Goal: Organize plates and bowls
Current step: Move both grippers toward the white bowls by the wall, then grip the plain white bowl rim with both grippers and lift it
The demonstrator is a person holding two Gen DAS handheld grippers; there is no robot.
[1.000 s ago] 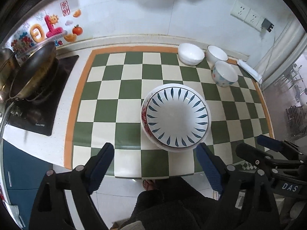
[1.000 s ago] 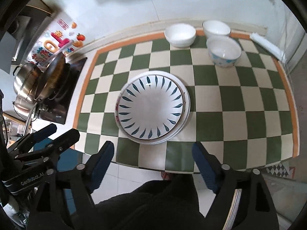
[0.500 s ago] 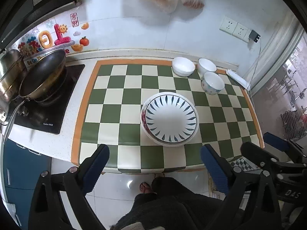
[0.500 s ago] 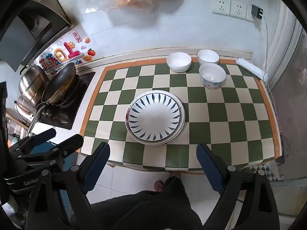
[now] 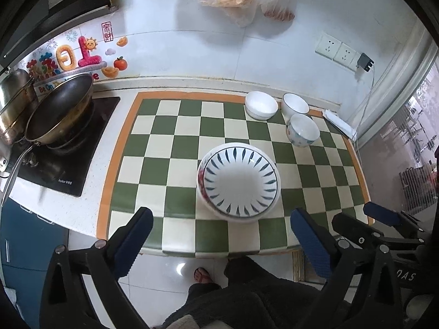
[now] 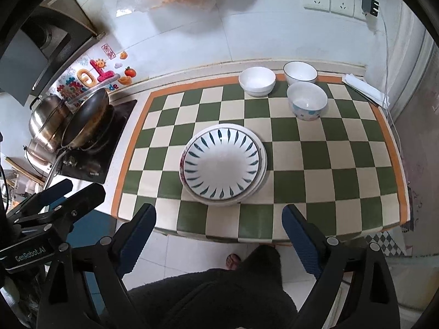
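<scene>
Far left, a steel pot (image 6: 45,130) and a wok (image 6: 87,122) sit on the black hob (image 6: 96,161), well apart from the action. Next comes the checked mat (image 6: 343,161) on the counter. At its middle sits the plate stack (image 6: 222,163), a blue-leaf plate on top with wider rims showing beneath. At the back right of the mat, three bowls cluster: a white bowl (image 6: 257,81), a dark-rimmed bowl (image 6: 300,73) just beside it, and a patterned bowl (image 6: 307,104) in front of that one, nearer the stack. A folded cloth (image 6: 365,87) lies at the far right edge, under the wall sockets (image 6: 329,0).

The left gripper (image 5: 221,242) hangs wide open and empty, above the counter's front edge. The right gripper (image 6: 219,233) matches it, fingers spread wide, nothing between them. Nothing lies on the mat between either gripper and the stack. The person's dark clothing (image 6: 214,298) fills the bottom of both views, a toe (image 6: 233,260) peeking out on the tiled floor.
</scene>
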